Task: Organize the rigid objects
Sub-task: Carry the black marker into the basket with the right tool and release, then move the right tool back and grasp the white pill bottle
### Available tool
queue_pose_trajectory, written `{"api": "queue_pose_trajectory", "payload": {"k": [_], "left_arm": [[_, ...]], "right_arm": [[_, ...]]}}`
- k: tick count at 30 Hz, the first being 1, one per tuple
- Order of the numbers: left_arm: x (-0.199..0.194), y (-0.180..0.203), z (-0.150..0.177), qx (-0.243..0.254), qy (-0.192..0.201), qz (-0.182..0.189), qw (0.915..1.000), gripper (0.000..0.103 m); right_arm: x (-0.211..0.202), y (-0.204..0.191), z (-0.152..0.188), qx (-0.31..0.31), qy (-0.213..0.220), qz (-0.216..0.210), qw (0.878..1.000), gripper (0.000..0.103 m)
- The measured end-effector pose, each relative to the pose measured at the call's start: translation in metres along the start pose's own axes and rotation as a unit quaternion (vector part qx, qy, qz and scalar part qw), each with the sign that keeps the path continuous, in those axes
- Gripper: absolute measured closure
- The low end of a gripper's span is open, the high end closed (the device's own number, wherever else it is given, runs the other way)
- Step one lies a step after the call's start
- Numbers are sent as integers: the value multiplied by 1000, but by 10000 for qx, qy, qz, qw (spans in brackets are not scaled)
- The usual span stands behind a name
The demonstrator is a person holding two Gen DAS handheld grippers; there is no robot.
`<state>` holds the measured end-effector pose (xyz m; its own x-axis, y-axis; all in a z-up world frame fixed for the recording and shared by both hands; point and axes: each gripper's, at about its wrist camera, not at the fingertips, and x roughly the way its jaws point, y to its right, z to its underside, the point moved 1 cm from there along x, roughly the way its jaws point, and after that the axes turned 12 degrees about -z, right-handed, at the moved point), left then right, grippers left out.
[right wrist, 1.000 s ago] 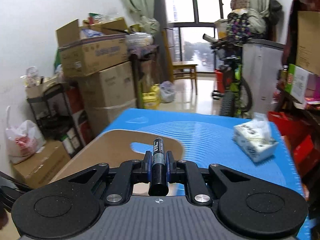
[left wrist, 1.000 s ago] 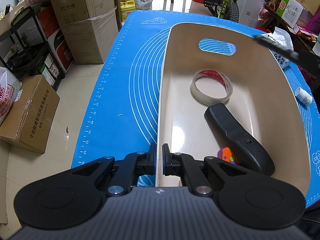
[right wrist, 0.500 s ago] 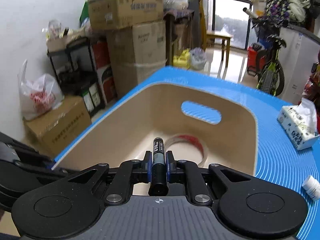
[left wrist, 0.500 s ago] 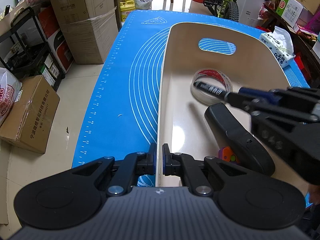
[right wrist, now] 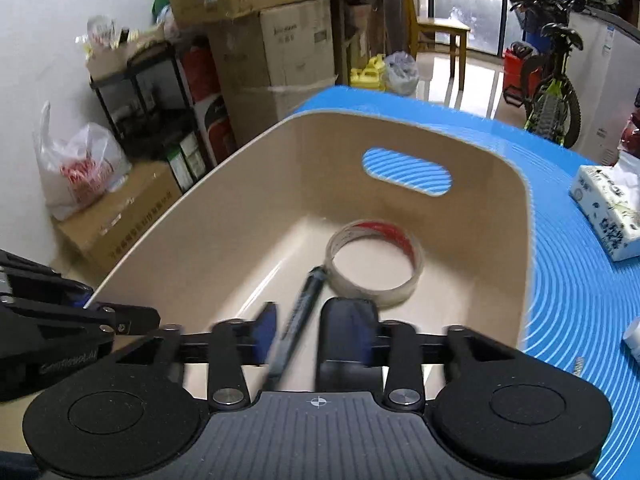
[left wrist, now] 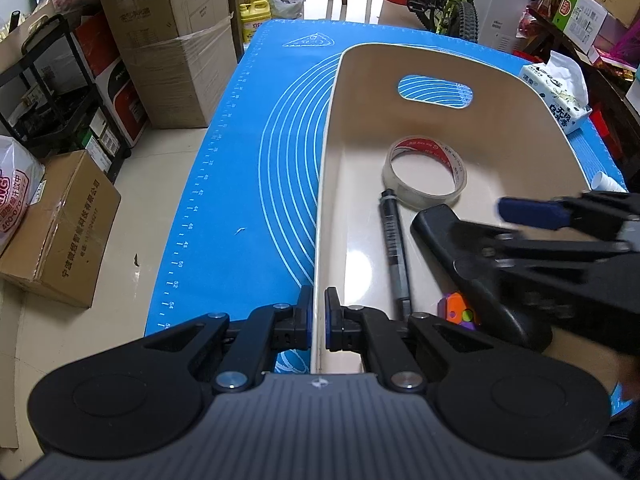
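Note:
A beige bin (left wrist: 520,92) stands on the blue mat (left wrist: 248,160). My left gripper (left wrist: 316,316) is shut on the bin's near left wall. A black marker (left wrist: 394,244) lies on the bin floor beside a clear tape roll (left wrist: 424,176), a black handle-shaped object (left wrist: 472,272) and a small orange and purple toy (left wrist: 456,312). My right gripper (right wrist: 316,338) is open above the bin, with the marker (right wrist: 300,312) lying loose below its jaws. The tape roll (right wrist: 374,264) and the bin (right wrist: 224,216) show in the right wrist view too.
A tissue pack (left wrist: 556,92) and a small white bottle (left wrist: 606,182) lie on the mat right of the bin. Cardboard boxes (left wrist: 172,44), a black shelf and a bicycle (left wrist: 448,0) stand around the table. The table's left edge drops to the floor.
My right gripper has opened and let go of the marker, which now lies on the bin floor. My left gripper has kept its hold on the bin wall.

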<state>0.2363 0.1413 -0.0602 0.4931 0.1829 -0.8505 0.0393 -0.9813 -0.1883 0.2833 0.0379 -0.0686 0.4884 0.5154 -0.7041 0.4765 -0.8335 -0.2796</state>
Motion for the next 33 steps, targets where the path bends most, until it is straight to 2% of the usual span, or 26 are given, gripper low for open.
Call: {"api": "queue_pose_trajectory", "payload": {"k": [8,9,11,17,22,28,33], "left_arm": [[0,-1,-1,-1,3,-2,10000,96],[-1,-1,-1,5,4,-15,10000,96],[0,-1,-1,16,1,-35,10000,96],[-1,0,0,22,0,-61,10000,96],[0,1,0,27,-7,-94,10000,96],[-1,3,-1,60,10,-132,9999,96],[-2,5,-1,95,28,-164,9998,96]], "right_arm": [[-61,45,3,33,436,104,9990,48],[-71,52,3,12,548,4,9985,44],[-86,65,1,-71,654,263,9975,40],[-118,125,8,22,812,802,9935,40],[-123,175,22,5,627,1428,9878,40],[-111,217,34,-122,230,1662,9857,40],[-96,244,39,101,37,1686,9856,40]]}}
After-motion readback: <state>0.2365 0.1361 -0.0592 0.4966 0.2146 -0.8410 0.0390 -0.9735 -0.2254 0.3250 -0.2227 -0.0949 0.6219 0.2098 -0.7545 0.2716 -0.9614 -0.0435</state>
